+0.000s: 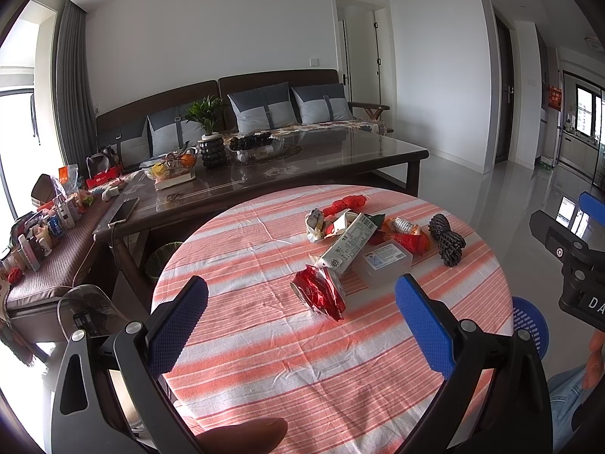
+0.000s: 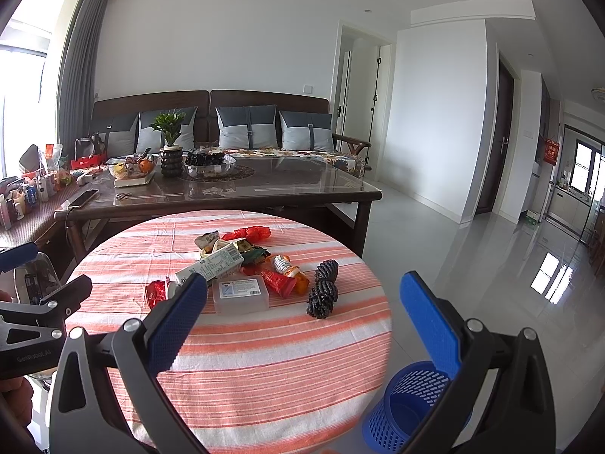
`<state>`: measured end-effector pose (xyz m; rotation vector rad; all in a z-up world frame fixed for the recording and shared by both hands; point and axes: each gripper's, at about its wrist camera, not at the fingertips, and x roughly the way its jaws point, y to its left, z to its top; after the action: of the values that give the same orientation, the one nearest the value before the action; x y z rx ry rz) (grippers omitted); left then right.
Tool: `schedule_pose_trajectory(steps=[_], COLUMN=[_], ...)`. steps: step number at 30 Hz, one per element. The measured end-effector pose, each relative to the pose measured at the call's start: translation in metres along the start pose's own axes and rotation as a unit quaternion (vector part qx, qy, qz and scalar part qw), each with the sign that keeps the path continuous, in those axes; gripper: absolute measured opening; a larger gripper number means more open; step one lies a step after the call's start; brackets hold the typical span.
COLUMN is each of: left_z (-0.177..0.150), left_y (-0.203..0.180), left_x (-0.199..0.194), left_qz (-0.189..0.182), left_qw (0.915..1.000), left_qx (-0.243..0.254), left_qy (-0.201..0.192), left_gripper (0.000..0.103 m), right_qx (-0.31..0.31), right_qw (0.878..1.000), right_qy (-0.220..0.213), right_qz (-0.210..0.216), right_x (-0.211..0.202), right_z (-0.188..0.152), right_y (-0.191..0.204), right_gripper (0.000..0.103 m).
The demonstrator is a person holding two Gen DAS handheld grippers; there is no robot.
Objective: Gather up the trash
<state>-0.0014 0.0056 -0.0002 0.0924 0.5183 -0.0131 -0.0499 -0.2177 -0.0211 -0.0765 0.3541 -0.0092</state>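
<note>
Both tools are held level above the near part of the round striped table [image 1: 264, 344], the left tool [image 1: 302, 325] and the right tool [image 2: 302, 325] each spread wide with nothing held between the blue pads. The trash is found heaped at the table's middle: a crumpled red wrapper [image 1: 319, 293] nearest the left tool, a long white carton [image 1: 349, 242], a clear plastic box [image 2: 241, 295] and a dark coiled bundle [image 2: 322, 289] toward the right edge. A blue perforated basket [image 2: 406, 405] is seen on the floor just off the table's right rim, with open tiled floor beyond it and bare cloth between the tools and the heap.
</note>
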Motion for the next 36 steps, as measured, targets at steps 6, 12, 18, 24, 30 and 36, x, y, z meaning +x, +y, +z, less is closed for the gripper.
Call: schedule_pose_trajectory(steps=[6, 12, 18, 24, 30, 36], left_z=[0.003, 0.001, 0.001, 0.006, 0.007, 0.006], left_y=[0.004, 0.001, 0.001, -0.004, -0.007, -0.007], left_x=[-0.005, -0.004, -0.004, -0.011, -0.010, -0.010], left_qz=[0.001, 0.000, 0.000, -0.001, -0.001, -0.001], left_qw=[1.0000, 1.0000, 1.0000, 1.0000, 1.0000, 1.0000], left_qx=[0.000, -0.001, -0.001, 0.002, 0.003, 0.003], left_qy=[-0.001, -0.002, -0.002, -0.002, -0.002, -0.002], left_gripper=[0.098, 0.098, 0.098, 0.098, 0.098, 0.098], right_qx=[-0.001, -0.003, -0.002, -0.002, 0.000, 0.001], right_qw=[1.000, 1.000, 1.000, 1.000, 1.000, 1.000], right_qy=[0.000, 0.000, 0.003, 0.002, 0.002, 0.002], right_qz=[0.001, 0.002, 0.001, -0.001, -0.003, -0.005], right_x=[0.000, 0.000, 0.002, 0.002, 0.000, -0.001], right_z=[0.000, 0.000, -0.001, -0.001, -0.001, -0.002], right_y=[0.000, 0.001, -0.003, -0.002, -0.005, -0.008], right_gripper=[0.098, 0.098, 0.098, 0.098, 0.098, 0.098])
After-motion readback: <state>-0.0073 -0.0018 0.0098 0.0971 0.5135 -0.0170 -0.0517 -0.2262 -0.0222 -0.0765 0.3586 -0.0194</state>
